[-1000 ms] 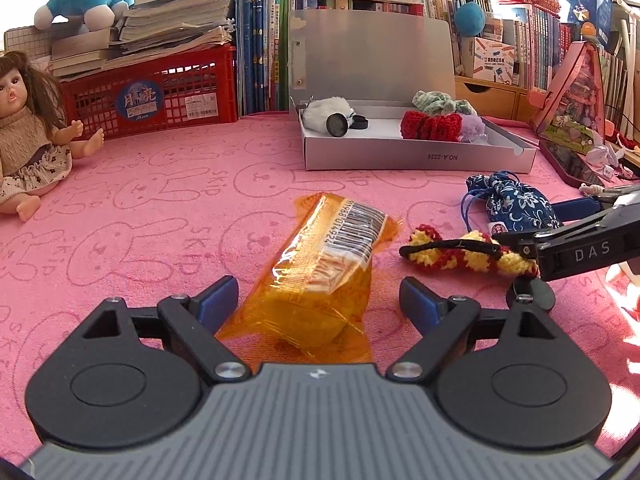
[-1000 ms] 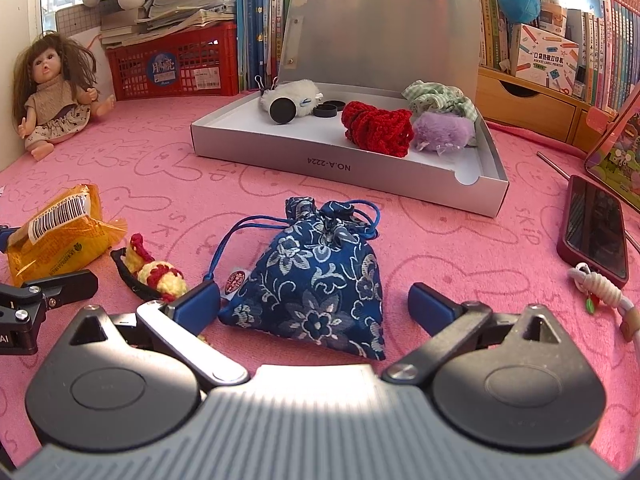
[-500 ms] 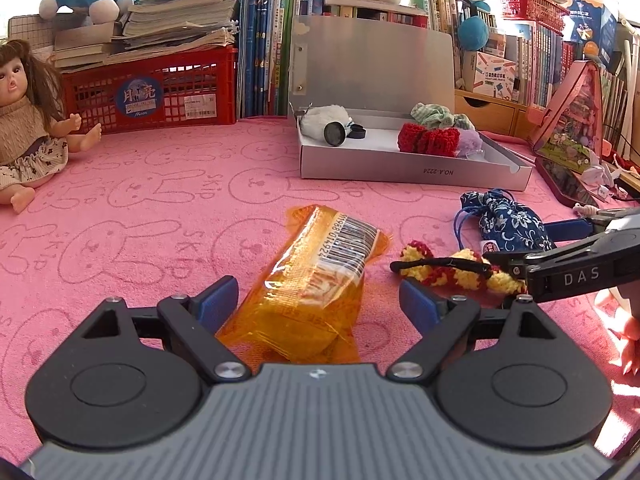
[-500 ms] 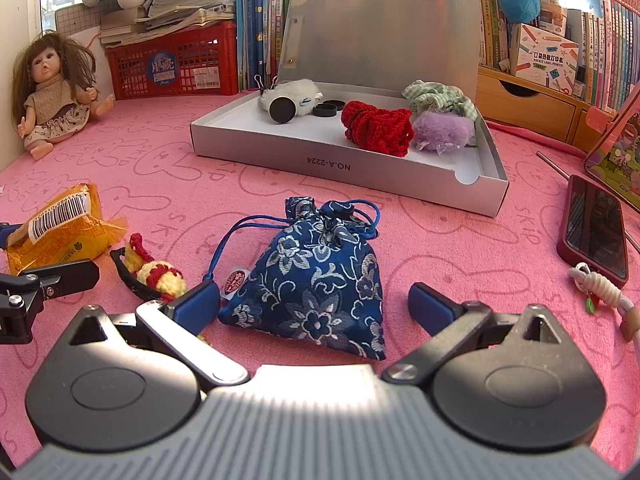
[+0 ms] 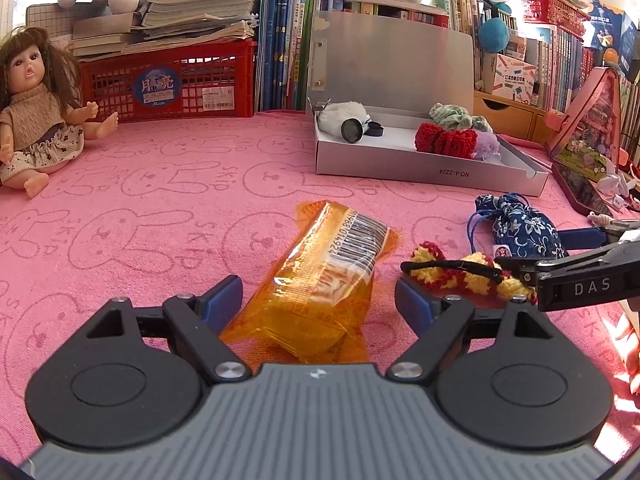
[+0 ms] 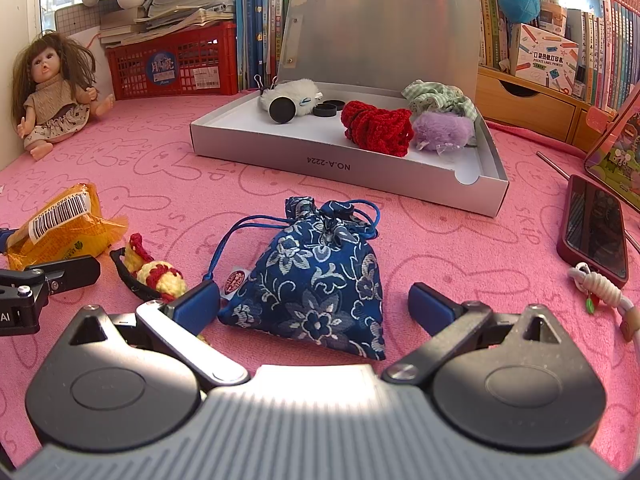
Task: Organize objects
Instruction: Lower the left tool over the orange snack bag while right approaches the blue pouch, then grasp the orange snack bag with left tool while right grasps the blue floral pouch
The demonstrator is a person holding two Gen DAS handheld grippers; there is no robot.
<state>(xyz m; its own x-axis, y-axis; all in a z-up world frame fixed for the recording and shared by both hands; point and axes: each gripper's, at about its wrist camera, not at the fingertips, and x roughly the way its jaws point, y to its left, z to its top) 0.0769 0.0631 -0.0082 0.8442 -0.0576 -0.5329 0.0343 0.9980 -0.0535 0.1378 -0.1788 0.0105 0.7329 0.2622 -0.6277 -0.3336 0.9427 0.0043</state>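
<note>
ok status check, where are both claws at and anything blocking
Left claw closing around orange packet, not gripping. Right claw open, straddling blue pouch. Nothing blocking.

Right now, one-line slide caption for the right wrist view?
Right gripper open around blue floral pouch on pink cloth, grey box beyond.

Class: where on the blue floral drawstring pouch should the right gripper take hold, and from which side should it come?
Probably across the full lower body of the blue pouch, coming from the near side. It lies flat between the open right gripper fingers, broad end nearest, gathered neck and loose cords pointing away toward the grey box.
</note>
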